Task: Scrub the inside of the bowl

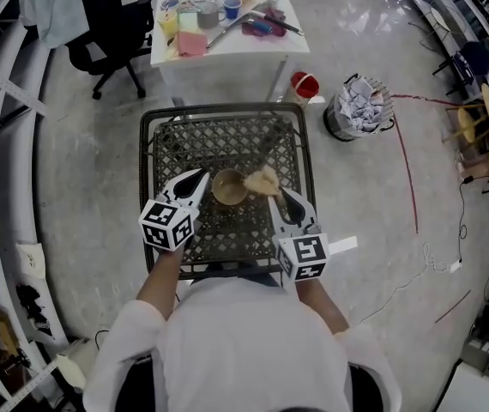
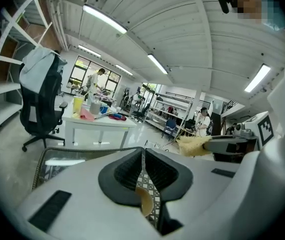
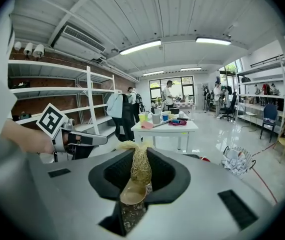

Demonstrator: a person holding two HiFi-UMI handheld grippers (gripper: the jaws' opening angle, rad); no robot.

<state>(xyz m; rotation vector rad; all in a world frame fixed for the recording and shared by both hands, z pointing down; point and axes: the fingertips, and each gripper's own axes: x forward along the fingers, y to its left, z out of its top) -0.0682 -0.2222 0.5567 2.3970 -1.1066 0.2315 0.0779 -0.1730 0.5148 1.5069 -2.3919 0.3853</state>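
A small tan bowl (image 1: 228, 187) sits on a dark wire-mesh table (image 1: 167, 148). My left gripper (image 1: 202, 178) is at the bowl's left side, shut on its rim. In the left gripper view the rim (image 2: 144, 200) shows as a tan sliver between the closed pads. From the right, my right gripper (image 1: 280, 193) is shut on a straw-coloured fibre scrubber (image 1: 262, 180), which hangs just beside the bowl's right rim. In the right gripper view the scrubber (image 3: 140, 166) stands up between the pads, with the bowl (image 3: 132, 193) under it. The bowl's inside is mostly hidden.
Beyond the mesh table stands a white table (image 1: 266, 45) with cups and cloths, and a black office chair (image 1: 111, 24) is to its left. A wire waste basket (image 1: 360, 106) full of paper and a red container (image 1: 304, 84) are at the right. Shelving lines the left wall.
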